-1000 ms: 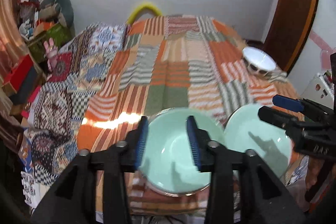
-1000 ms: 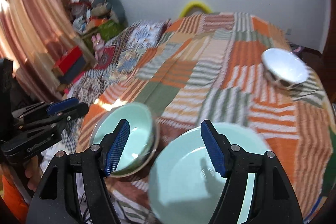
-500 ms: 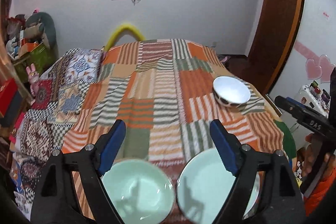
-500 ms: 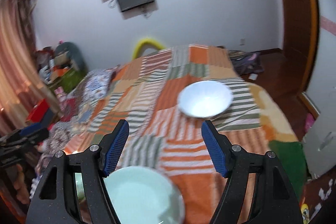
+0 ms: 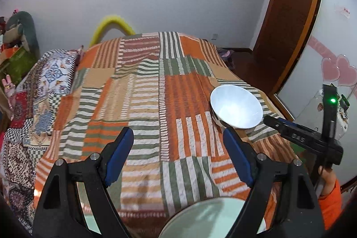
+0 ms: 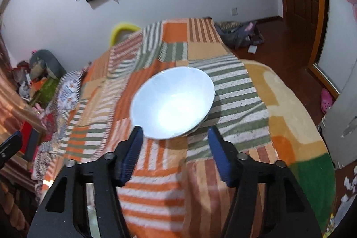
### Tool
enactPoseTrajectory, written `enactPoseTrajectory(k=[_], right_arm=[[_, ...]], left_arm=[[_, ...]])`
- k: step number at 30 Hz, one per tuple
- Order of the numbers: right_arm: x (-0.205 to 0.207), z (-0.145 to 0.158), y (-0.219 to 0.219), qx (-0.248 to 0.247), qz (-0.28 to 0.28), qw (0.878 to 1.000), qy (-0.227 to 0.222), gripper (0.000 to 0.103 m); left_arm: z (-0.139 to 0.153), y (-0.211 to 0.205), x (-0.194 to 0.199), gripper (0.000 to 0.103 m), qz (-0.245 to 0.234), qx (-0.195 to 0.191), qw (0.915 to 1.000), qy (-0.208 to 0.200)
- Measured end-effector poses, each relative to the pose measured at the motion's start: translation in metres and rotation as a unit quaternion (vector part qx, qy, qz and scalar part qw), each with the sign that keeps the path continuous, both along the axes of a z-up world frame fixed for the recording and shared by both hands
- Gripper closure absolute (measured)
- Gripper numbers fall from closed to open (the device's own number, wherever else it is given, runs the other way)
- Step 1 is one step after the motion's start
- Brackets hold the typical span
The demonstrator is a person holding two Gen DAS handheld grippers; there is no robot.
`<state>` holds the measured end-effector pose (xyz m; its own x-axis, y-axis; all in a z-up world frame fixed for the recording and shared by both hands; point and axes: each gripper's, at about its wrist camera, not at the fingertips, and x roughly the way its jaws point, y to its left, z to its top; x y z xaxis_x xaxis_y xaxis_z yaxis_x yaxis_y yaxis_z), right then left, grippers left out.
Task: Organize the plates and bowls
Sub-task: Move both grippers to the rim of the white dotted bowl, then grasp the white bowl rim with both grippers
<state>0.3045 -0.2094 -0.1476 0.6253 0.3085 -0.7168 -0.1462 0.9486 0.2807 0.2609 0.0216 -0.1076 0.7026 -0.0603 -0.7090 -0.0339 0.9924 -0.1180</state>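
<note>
Patchwork bed [image 5: 156, 104] fills both views. White bowl [image 6: 173, 104] sits just ahead of right tool [image 6: 176, 148], spread, empty. Left tool [image 5: 178, 153] spread too; green plate [image 5: 207, 220] below it.

Ahead of the right tool [image 6: 174, 134], the white bowl [image 6: 173, 104] looks like glossy, smooth glazed ceramic, lying on a matt woven patchwork bedspread [image 6: 234, 90] with a coarse texture. Both tools are matt black plastic with ribbed blue rubbery pads [image 5: 236, 157]. Below the left tool [image 5: 178, 141], a pale green plate [image 5: 207, 220] shows a smooth sheen.
</note>
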Motion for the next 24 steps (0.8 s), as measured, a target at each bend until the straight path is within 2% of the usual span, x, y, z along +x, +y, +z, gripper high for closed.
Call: enactPoseTrajectory(k=[7,9,14,16,21,24], right_arm=[[0.039,-0.034,-0.005,0.002,-0.010,0.998,0.061,0.068],[0.041,-0.039,-0.007,-0.004,-0.011,0.998,0.064,0.074],[0.039,-0.040,-0.007,-0.029,0.013,0.998,0.050,0.079],[0.037,-0.040,-0.006,-0.036,0.026,0.998,0.047,0.080],[0.036,-0.040,-0.006,-0.034,0.035,0.998,0.041,0.081],[0.040,-0.042,-0.005,-0.034,0.040,0.998,0.039,0.081]], left_arm=[[-0.031,-0.001,0.040,0.020,-0.010,-0.012,0.9991,0.040],[-0.039,-0.002,0.050,0.020,-0.012,-0.014,0.9986,0.050],[-0.057,-0.010,0.075,0.022,-0.022,-0.022,0.9967,0.075],[-0.064,-0.017,0.086,0.030,-0.028,-0.020,0.9961,0.082],[-0.084,-0.043,0.120,0.045,-0.058,0.003,0.9931,0.102],[-0.096,-0.055,0.138,0.050,-0.068,0.018,0.9911,0.114]])
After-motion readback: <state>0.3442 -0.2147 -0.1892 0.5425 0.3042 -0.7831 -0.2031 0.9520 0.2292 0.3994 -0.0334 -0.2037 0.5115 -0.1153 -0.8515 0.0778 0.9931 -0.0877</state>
